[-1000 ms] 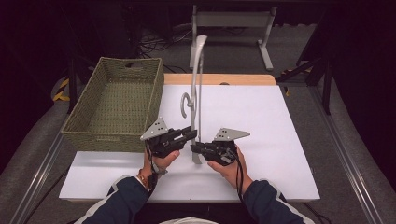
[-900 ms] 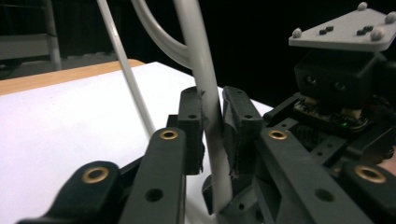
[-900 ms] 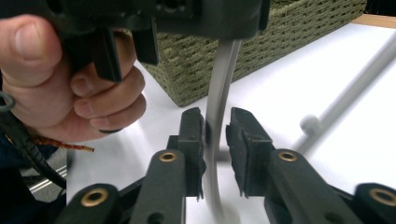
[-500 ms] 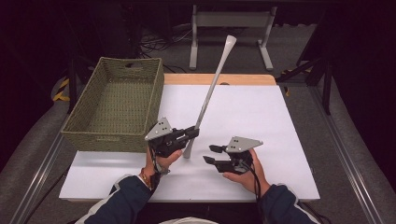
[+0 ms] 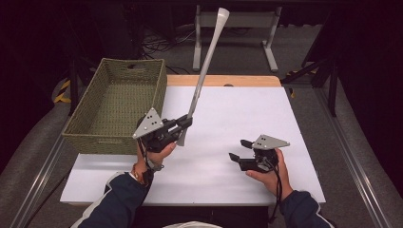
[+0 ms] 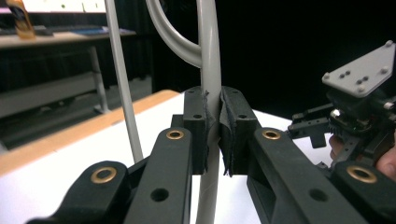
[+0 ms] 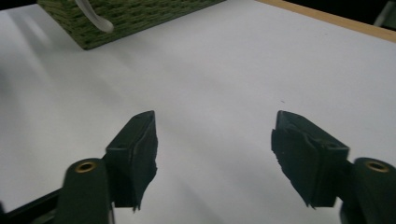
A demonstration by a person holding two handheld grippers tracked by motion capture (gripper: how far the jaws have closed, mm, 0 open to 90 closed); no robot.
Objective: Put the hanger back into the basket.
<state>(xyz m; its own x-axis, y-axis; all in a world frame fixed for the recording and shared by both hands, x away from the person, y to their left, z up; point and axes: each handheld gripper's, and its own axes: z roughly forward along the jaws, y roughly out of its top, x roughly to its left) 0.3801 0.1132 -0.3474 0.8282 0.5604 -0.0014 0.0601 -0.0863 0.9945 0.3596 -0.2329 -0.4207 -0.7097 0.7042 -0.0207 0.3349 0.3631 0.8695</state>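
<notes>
At the basket's near corner | my left tool [image 5: 186, 122] pinches the shoehorn [image 5: 205, 71] low, tilted over the bench [image 5: 285, 123] | swing it left over the basket [image 5: 114, 102], grip firm | right tool [image 5: 239, 150] spread, just opened, empty | left gripper view shows pads [image 6: 229, 133] clamping stem

Right gripper [image 5: 240, 156] off the lifted shoehorn [image 5: 204, 76]

White tabletop [image 5: 247, 123] with a light wooden edge [image 5: 223, 80] at the far side. Grey carpeted floor [image 5: 304, 52] around it. Metal rails [image 5: 361, 175] run along both table sides. Behind, a pale metal stand [image 5: 233, 21] and loose cables [image 5: 166, 40] on the floor. Surroundings dark, nearly black.
</notes>
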